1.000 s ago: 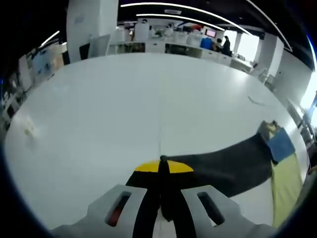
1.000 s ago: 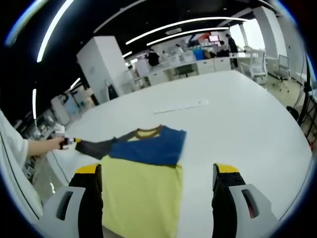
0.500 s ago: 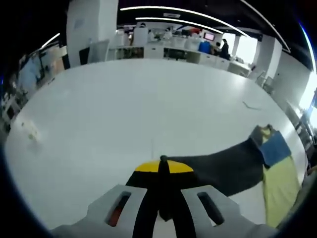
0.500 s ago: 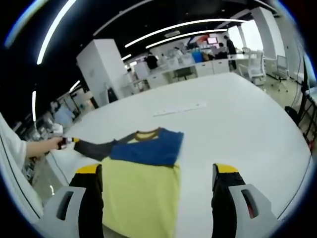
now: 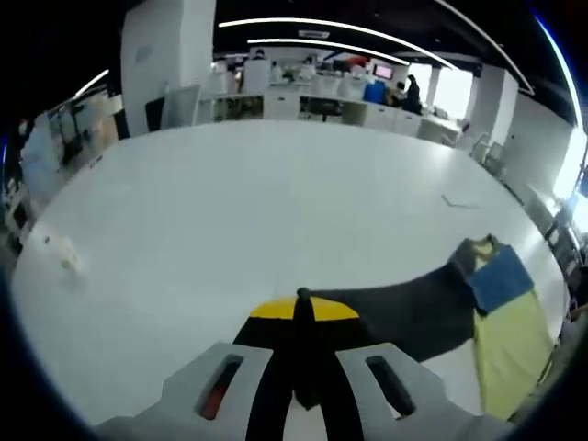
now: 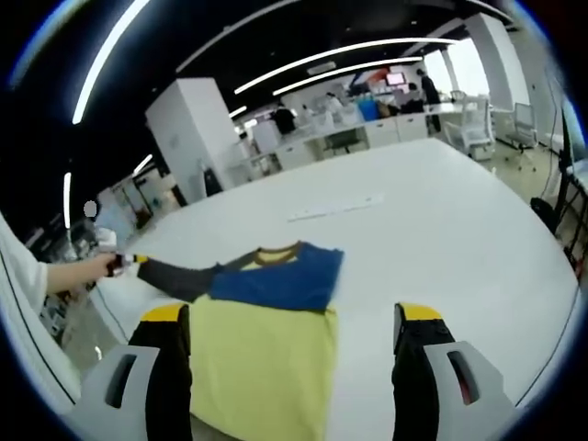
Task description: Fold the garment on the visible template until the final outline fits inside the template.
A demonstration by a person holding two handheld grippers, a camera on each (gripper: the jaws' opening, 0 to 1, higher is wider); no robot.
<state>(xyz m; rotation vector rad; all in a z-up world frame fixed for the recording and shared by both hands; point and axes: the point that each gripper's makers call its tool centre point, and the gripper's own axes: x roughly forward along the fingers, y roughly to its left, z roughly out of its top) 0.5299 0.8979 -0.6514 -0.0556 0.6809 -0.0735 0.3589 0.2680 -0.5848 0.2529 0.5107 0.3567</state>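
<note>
Left gripper view: left gripper (image 5: 301, 317) jaws pressed together, pinching dark sleeve (image 5: 404, 308) end, pulled straight out from shirt (image 5: 503, 335) on white table (image 5: 257, 202), likely to fold it inward.

Right gripper view: right gripper (image 6: 289, 354) jaws spread wide, holding nothing, poised above yellow body of shirt, ready to assist.

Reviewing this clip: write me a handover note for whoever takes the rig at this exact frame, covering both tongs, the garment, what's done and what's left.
Left tongs: shut on the dark sleeve's yellow cuff, holding the sleeve stretched out sideways from the shirt.
Right tongs: open, holding nothing, poised over the shirt's yellow lower part.
Garment: lies flat on the white table, blue chest panel and collar at the far end. I cannot make out a template outline in either view.
Done: the sleeve is gripped and pulled straight.
Left: likely fold that sleeve in across the body, then the remaining folds, and check the outline against the template.
</note>
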